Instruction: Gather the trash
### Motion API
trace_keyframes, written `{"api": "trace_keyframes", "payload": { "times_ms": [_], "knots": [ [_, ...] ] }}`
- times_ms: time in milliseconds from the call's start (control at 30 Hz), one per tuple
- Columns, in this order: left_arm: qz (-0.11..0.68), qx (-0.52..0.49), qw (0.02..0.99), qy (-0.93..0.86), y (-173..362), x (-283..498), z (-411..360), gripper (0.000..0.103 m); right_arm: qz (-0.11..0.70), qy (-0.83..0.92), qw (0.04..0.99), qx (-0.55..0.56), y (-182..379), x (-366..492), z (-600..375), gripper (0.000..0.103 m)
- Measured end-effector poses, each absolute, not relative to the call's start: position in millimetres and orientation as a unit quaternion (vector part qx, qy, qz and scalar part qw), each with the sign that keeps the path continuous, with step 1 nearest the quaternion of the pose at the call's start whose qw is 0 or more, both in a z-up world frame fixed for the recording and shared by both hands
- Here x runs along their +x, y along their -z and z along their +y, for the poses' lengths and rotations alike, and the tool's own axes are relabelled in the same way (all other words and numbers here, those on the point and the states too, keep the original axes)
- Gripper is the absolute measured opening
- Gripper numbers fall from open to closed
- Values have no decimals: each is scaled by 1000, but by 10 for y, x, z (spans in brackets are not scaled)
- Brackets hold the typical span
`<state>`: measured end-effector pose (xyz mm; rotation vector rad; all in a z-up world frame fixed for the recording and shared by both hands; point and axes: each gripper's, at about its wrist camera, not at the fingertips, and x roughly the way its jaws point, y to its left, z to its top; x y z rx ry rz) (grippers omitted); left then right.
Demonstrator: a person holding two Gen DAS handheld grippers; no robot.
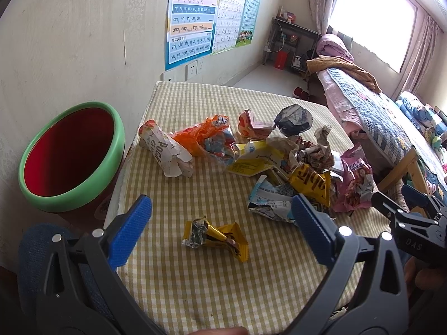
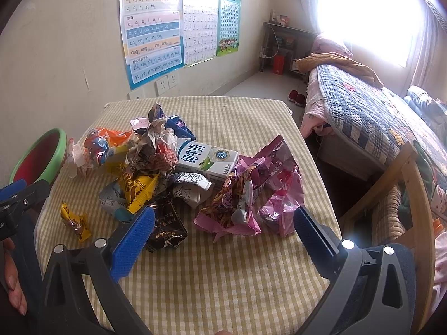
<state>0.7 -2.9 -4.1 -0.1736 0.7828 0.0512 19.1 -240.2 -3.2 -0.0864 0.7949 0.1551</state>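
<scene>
A pile of crumpled wrappers (image 1: 282,162) lies on the checked table (image 1: 223,284). A small yellow candy wrapper (image 1: 216,236) lies apart, just ahead of my open, empty left gripper (image 1: 220,223). A red bin with a green rim (image 1: 69,156) stands left of the table. In the right wrist view my right gripper (image 2: 223,231) is open and empty over a pink snack bag (image 2: 259,195); a black wrapper (image 2: 167,226) lies by its left finger. A milk carton (image 2: 206,160) sits in the pile (image 2: 151,156). The yellow wrapper (image 2: 75,222) and bin (image 2: 39,159) show at left.
The table stands against a wall with posters (image 2: 152,28) and sockets (image 2: 166,83). A bed (image 2: 371,111) and a wooden chair (image 2: 405,195) are to the right. The right gripper (image 1: 410,212) shows at the right edge of the left wrist view.
</scene>
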Motion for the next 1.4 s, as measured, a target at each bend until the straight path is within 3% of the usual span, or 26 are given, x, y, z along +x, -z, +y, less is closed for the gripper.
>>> {"api": "trace_keyframes", "payload": {
  "times_ms": [1400],
  "knots": [
    [384,-90,919,-24,68,22,6,98,385,-77,919,-45,28,187,-2388,96]
  ]
}}
